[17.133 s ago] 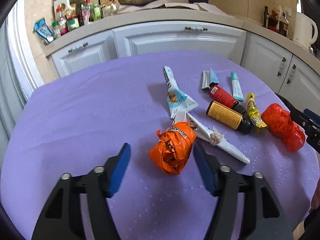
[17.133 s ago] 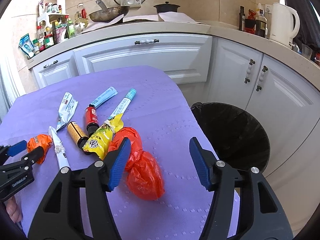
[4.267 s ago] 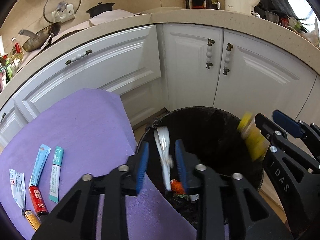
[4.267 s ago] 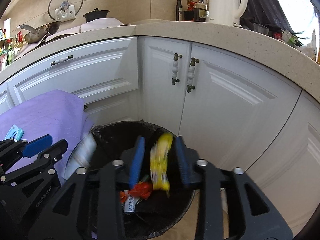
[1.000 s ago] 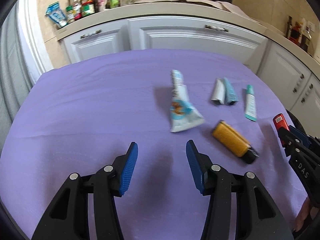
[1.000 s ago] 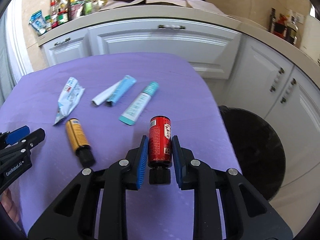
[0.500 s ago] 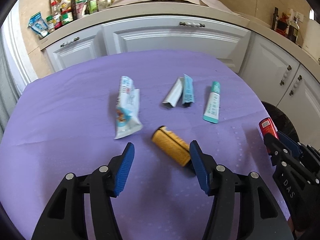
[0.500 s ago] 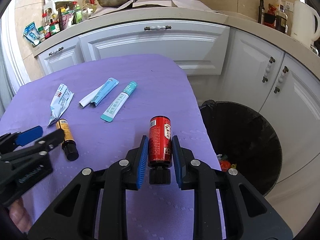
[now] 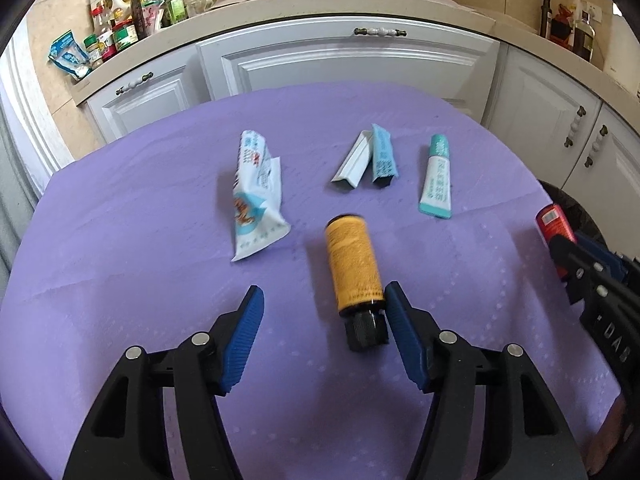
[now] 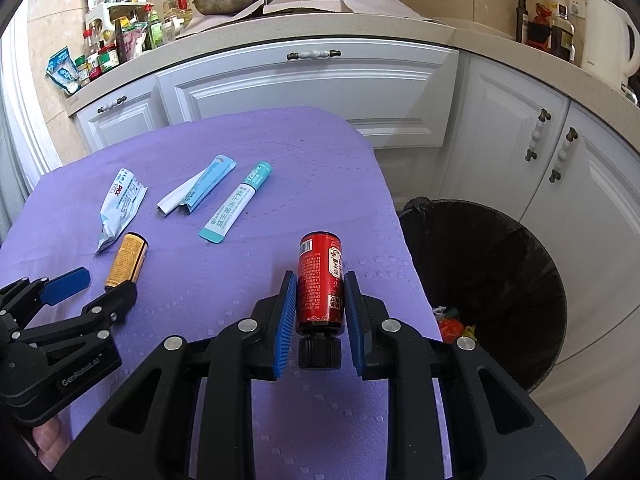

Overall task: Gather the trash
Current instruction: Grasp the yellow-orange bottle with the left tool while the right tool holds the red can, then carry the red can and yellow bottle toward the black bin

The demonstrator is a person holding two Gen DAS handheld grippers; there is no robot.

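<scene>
On the purple tablecloth, in the left wrist view, a crumpled white-and-blue wrapper lies left of centre, then a white and blue folded packet pair and a teal tube toward the upper right. The left gripper is spread wide, the yellow bottle lying between its fingers with its black cap by the right pad. In the right wrist view the right gripper is clenched on the red bottle at frame centre, and the black trash bin sits at the right.

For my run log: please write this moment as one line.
left gripper: open around yellow bottle | right gripper: shut on red bottle | bin: not yet reached
</scene>
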